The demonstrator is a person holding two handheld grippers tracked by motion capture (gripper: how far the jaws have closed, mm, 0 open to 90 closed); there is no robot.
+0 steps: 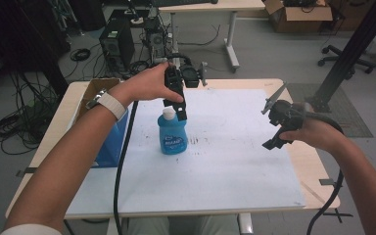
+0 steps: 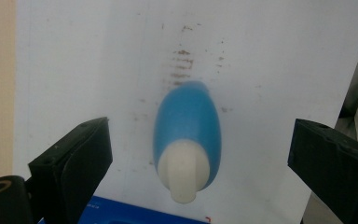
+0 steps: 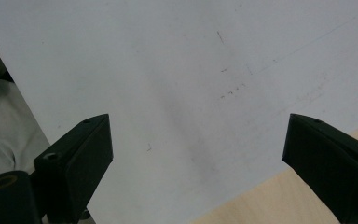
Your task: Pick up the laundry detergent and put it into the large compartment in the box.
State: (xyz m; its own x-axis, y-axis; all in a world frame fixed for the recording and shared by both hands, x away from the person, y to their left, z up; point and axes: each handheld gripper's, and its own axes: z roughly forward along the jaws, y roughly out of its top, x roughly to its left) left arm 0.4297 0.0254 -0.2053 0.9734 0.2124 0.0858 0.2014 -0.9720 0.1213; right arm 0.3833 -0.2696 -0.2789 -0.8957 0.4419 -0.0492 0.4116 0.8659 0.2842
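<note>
- Left gripper (image 1: pixel 180 105) hangs right over the blue bottle (image 1: pixel 172 133), jaws spread wide and pointing down, nothing between them touching yet.
- From the left gripper view the bottle's white cap (image 2: pixel 185 173) sits in the gap between the two jaws, clear space on both sides.
- Bottle is upright on the white mat (image 1: pixel 235 161), a bit left of the middle of the desk (image 1: pixel 301 156), label facing the near side.
- Some brownish scuff marks (image 2: pixel 182 65) on the mat just beside the bottle.
- Right gripper (image 1: pixel 274 122) is well apart, held above the right side of the mat, jaws wide open and empty too.
- Blue bin (image 1: pixel 111 142) stands near the bottle on its left, with a cardboard box (image 1: pixel 94 93) behind it at the desk's far left corner.
</note>
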